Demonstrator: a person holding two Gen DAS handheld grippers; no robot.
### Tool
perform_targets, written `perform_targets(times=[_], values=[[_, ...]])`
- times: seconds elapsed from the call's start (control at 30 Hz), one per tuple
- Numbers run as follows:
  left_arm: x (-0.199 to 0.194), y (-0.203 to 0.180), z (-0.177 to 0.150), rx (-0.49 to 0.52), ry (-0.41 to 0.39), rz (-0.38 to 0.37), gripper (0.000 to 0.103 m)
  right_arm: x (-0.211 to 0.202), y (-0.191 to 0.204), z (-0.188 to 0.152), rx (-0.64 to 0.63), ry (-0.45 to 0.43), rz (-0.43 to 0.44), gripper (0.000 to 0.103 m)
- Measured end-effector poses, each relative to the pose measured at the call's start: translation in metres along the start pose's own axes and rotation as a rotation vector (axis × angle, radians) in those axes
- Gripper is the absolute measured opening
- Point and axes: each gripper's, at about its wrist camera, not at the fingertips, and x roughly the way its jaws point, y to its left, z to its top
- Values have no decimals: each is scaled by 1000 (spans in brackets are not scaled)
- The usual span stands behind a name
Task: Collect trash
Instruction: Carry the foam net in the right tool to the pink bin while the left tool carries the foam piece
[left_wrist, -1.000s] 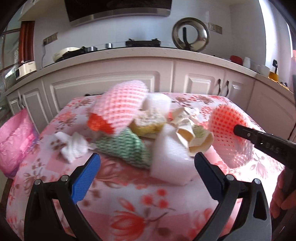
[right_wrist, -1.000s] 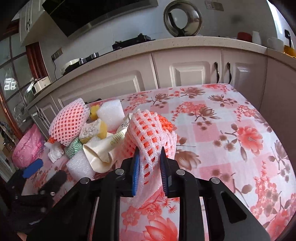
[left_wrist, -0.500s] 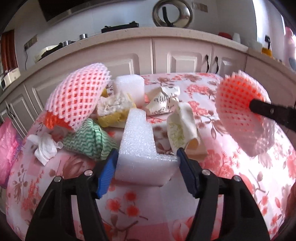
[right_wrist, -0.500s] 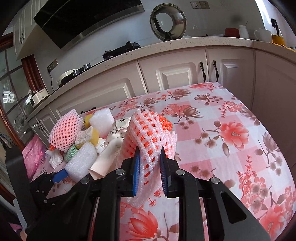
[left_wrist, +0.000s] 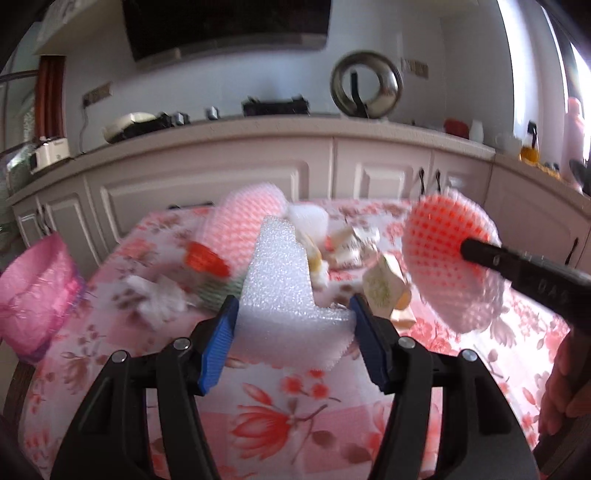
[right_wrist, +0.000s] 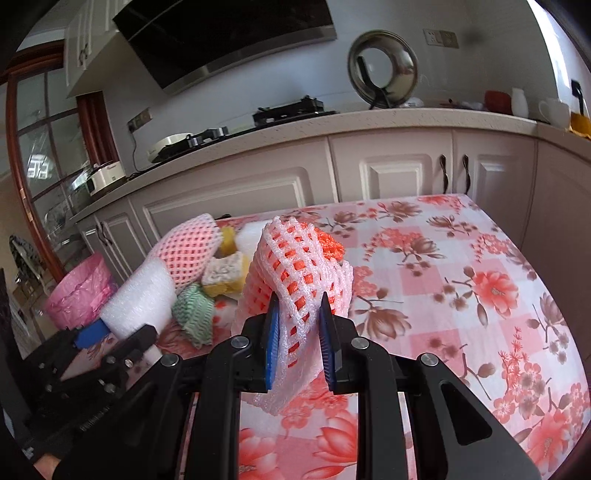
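My left gripper (left_wrist: 293, 310) has an L-shaped white foam block (left_wrist: 280, 280) between its blue pads; the jaws are still closing and press on both its sides, holding it clear of the flowered tablecloth (right_wrist: 443, 277). My right gripper (right_wrist: 299, 314) is shut on a crumpled pink foam fruit net (right_wrist: 295, 258) with orange inside, held above the table. In the left wrist view that net (left_wrist: 439, 258) hangs at the right. On the table behind lie a second pink net (right_wrist: 188, 251), a green-striped cloth (right_wrist: 194, 310), a yellow sponge (right_wrist: 225, 273), a white tissue (left_wrist: 155, 299) and paper wrappers (left_wrist: 380, 284).
A bin lined with a pink bag (left_wrist: 33, 295) stands off the table's left edge. Cream kitchen cabinets (right_wrist: 399, 173) and a counter with a stove run behind the table. A person's hand (left_wrist: 565, 387) shows at the lower right of the left wrist view.
The left gripper went from wide open around the foam block to clamped on it, then lifted it off the pile. The right gripper rose slightly, still holding its net.
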Motion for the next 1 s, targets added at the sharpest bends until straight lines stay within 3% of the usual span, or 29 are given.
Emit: perform_targets(times=[0.23,0.57,1.0], values=[[-39,34,4,-49,-68,57,60,-16,29,-6,-54,3,45,21],[-93,77,-4,-110,-121,111,60,-37,99,-9,-182,-16,161,21],[-137,140,-15,-185,-149,232,60,-23,187,-6,-332,4,311,21]])
